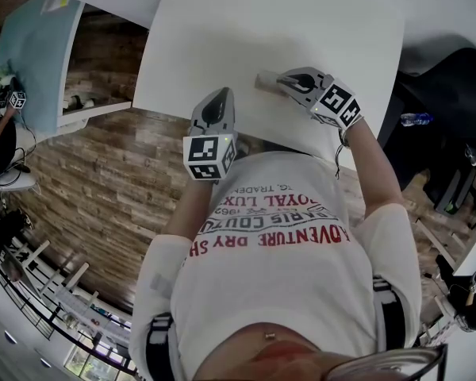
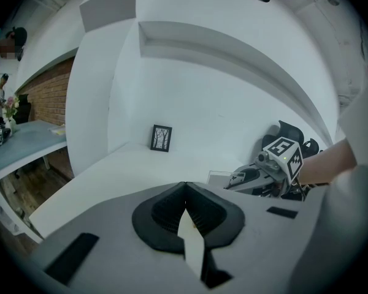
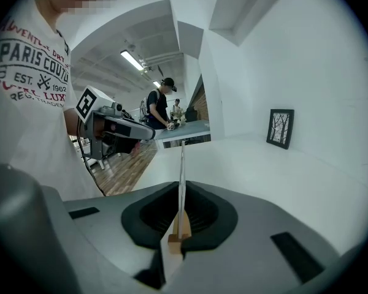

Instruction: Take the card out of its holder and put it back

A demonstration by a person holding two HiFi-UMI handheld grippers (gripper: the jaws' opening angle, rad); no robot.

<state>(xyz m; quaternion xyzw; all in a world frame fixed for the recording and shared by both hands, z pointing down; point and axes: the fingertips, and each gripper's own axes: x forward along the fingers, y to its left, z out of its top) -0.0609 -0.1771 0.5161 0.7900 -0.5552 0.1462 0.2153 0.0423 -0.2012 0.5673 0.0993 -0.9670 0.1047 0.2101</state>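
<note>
Left gripper view: the left gripper [image 2: 185, 188] fingers [image 2: 166, 215] pinch the thin, light, likely bendy card [image 2: 192, 244] by its edge, clear of its holder [image 3: 179, 234], which the right gripper [image 3: 181, 185] clamps shut at the wooden base over the desk [image 2: 110, 176].

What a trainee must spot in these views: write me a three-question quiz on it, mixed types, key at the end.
1. True or false: the card sits in its holder.
2. The right tool grips: A) the card B) the holder C) nothing.
3. What stands by the wall at the back of the white table?
Key: 1 false, the left tool holds the card apart from the holder. 2 B. 3 a small framed picture.
</note>
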